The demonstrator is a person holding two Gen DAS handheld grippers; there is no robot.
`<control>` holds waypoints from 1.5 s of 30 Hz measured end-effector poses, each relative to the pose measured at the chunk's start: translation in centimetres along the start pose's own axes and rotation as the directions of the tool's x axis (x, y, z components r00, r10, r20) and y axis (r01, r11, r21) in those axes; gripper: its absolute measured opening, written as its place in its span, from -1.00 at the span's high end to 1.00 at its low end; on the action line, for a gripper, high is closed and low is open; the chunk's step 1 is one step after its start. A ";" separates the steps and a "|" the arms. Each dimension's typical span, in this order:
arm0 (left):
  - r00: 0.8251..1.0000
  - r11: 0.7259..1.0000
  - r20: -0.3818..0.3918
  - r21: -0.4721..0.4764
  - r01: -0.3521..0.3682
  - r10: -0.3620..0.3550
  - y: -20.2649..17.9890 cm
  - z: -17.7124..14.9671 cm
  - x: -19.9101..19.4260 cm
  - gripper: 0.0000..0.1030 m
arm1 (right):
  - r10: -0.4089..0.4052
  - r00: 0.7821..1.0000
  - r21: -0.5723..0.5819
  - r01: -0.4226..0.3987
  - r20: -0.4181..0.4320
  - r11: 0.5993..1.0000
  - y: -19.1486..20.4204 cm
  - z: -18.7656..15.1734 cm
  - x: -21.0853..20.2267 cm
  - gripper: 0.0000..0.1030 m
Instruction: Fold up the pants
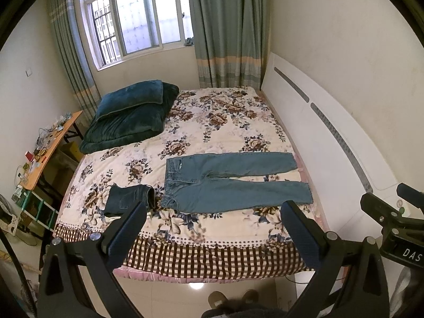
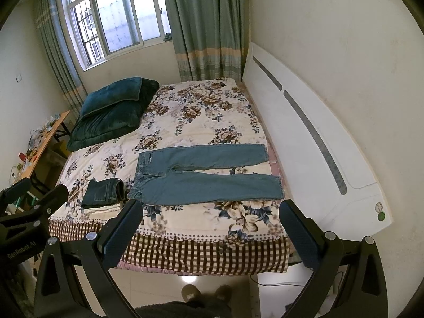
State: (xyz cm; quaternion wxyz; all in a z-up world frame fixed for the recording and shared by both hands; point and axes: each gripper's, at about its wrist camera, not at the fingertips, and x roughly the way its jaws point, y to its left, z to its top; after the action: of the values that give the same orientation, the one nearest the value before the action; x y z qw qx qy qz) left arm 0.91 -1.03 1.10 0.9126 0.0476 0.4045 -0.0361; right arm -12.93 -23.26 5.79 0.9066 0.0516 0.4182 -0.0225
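Both wrist views looked down the length of a bed (image 1: 212,137) covered by a floral quilt (image 1: 225,122) with a checked border at the near edge. The jeans (image 1: 233,180) lay flat and unfolded on the near half of the quilt, waistband toward the left, both legs running to the right and spread slightly apart, the hems close to the right edge of the mattress near the white headboard (image 1: 331,132). Just left of the waistband sat a folded pair (image 1: 129,198) of darker denim, apart from the jeans and resting on a pale folded item that showed beneath it in the right wrist view (image 2: 104,190). Dark teal pillows (image 1: 132,114) were stacked at the far left corner of the bed, below the window (image 1: 137,18) and its green curtains (image 1: 228,31). A counter (image 1: 50,148) carrying small clutter stood along the left wall. The left tongs (image 1: 214,212) were spread wide, empty, held over the floor before the bed's near edge and touching no cloth; the right tongs (image 2: 212,210) were likewise spread wide and empty, in the same attitude, and appeared at the right margin of the left wrist view. The jeans (image 2: 204,180) lay beyond both pairs of fingertips. The person's slippers (image 2: 206,294) showed on the tiled floor (image 2: 159,286) below.
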 end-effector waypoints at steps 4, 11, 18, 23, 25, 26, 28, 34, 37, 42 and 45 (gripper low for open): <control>1.000 1.000 -0.001 0.000 0.000 0.000 0.0 -0.1 -0.1 -0.99 | 0.000 1.000 0.001 0.000 0.000 1.000 0.0 0.0 0.0 -1.00; 1.000 1.000 0.004 -0.003 -0.001 0.001 0.1 -0.2 -0.1 -0.99 | -0.002 1.000 0.000 0.002 0.003 1.000 -0.2 0.2 0.0 -1.00; 1.000 1.000 0.006 -0.002 -0.003 0.003 0.0 -0.1 -0.1 -0.99 | -0.002 1.000 0.000 0.002 0.003 1.000 0.1 0.0 -0.1 -1.00; 1.000 1.000 0.005 -0.003 -0.003 0.003 0.1 -0.1 0.0 -0.99 | -0.003 1.000 0.000 0.003 0.002 1.000 -0.4 0.1 -0.2 -1.00; 1.000 1.000 0.007 -0.004 -0.003 0.003 0.1 -0.2 -0.1 -0.99 | -0.006 1.000 -0.001 0.006 0.004 1.000 -0.5 0.1 -0.2 -1.00; 1.000 1.000 0.008 -0.004 -0.003 0.003 0.1 -0.2 0.0 -0.99 | -0.007 1.000 -0.002 0.007 0.004 1.000 -0.6 0.1 -0.2 -1.00; 1.000 1.000 0.007 -0.004 -0.002 0.002 0.0 -0.2 0.0 -0.99 | -0.006 1.000 0.000 0.006 0.004 1.000 -0.5 0.1 -0.2 -1.00; 1.000 1.000 0.009 -0.007 0.001 0.000 0.0 -0.3 0.1 -0.99 | -0.006 1.000 -0.003 0.006 0.004 1.000 -0.4 0.0 -0.2 -1.00; 1.000 1.000 0.012 -0.010 0.002 -0.002 0.1 -0.3 0.1 -0.99 | -0.006 1.000 -0.001 0.006 0.004 1.000 -0.4 0.1 -0.2 -1.00; 1.000 1.000 0.018 -0.017 0.000 0.000 0.0 -0.2 0.2 -0.99 | -0.008 1.000 -0.002 0.008 0.005 1.000 -0.8 0.3 -0.2 -1.00; 1.000 1.000 0.018 -0.024 -0.001 0.001 0.1 -0.2 0.5 -0.99 | -0.007 1.000 -0.003 0.007 0.003 1.000 -1.0 0.4 -0.1 -1.00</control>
State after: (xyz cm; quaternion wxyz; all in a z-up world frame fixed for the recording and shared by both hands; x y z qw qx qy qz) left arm 1.10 -0.95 0.67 0.9166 0.0368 0.3968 -0.0313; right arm -12.80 -24.30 6.07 0.9073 0.0489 0.4169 -0.0253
